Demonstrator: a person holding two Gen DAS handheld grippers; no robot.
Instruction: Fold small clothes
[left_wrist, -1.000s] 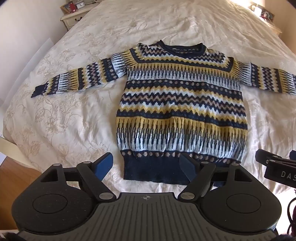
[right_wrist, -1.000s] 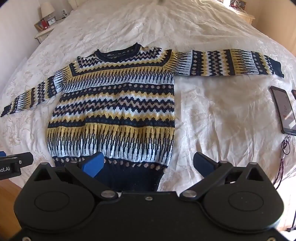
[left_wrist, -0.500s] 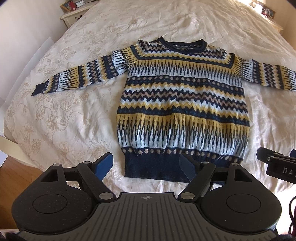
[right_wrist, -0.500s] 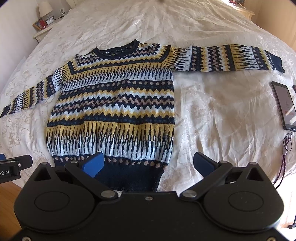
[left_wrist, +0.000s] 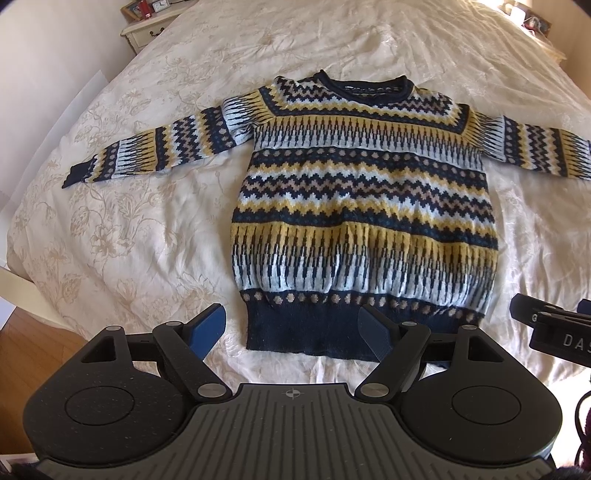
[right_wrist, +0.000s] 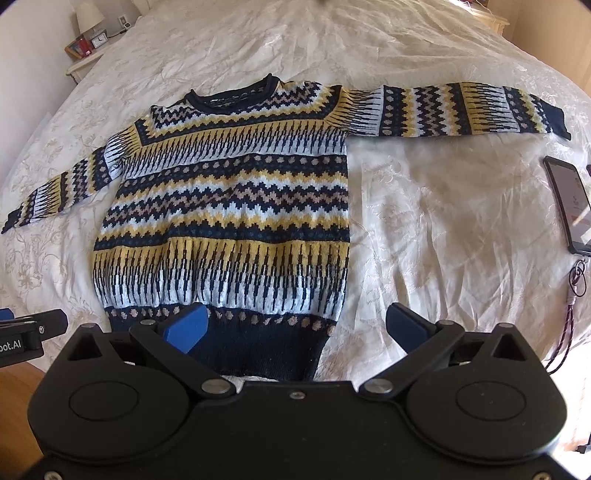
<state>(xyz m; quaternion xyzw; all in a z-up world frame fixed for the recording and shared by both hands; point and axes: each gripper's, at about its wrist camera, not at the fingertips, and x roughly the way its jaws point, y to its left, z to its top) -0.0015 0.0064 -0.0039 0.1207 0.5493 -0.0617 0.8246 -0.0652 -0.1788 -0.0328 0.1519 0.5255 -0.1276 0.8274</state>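
A small knit sweater (left_wrist: 364, 206) with navy, yellow and pale blue bands lies flat, face up, on a cream bedspread (left_wrist: 129, 229), both sleeves spread out sideways. It also shows in the right wrist view (right_wrist: 225, 206). My left gripper (left_wrist: 291, 328) is open and empty, hovering just in front of the navy hem's left part. My right gripper (right_wrist: 297, 326) is open and empty, in front of the hem's right corner. Each gripper's edge shows in the other's view.
A phone (right_wrist: 567, 206) with a cord lies on the bed at the far right. A bedside table (left_wrist: 147, 26) with a clock and frames stands at the back left. Wooden floor (left_wrist: 33, 339) shows past the bed's near left edge.
Both grippers have drawn back and up a little from the sweater; it sits slightly lower and further away in both views. Both stay open.
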